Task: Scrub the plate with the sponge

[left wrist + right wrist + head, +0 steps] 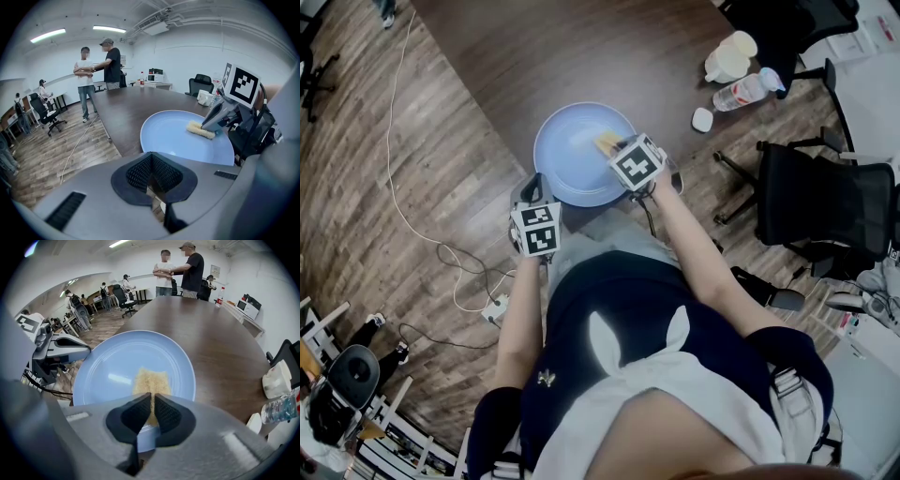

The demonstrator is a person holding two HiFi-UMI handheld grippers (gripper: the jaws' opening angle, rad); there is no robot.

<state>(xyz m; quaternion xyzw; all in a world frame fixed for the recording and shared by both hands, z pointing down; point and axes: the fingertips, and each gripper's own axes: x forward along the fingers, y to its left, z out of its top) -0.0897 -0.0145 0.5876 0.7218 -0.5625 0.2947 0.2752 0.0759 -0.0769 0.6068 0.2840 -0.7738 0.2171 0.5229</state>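
A pale blue plate (pixel 567 159) lies at the near edge of a dark wooden table (pixel 581 56). On its right half rests a yellow sponge (pixel 607 142), and my right gripper (pixel 614 148) is shut on it from the near side. In the right gripper view the sponge (pixel 151 380) lies flat on the plate (pixel 112 366), its near end between the jaws of my right gripper (pixel 152 401). My left gripper (pixel 532 187) sits at the plate's near-left rim, jaws closed; its tips (pixel 151 161) reach the rim of the plate (pixel 173 136). Its body hides the grip itself.
At the table's right end stand a white jug (pixel 728 61), a water bottle (pixel 748 91) and a small white lid (pixel 702 119). A black office chair (pixel 825 202) is to the right. A white cable (pixel 403 187) runs over the floor. Two people (pixel 98 70) stand at the far end.
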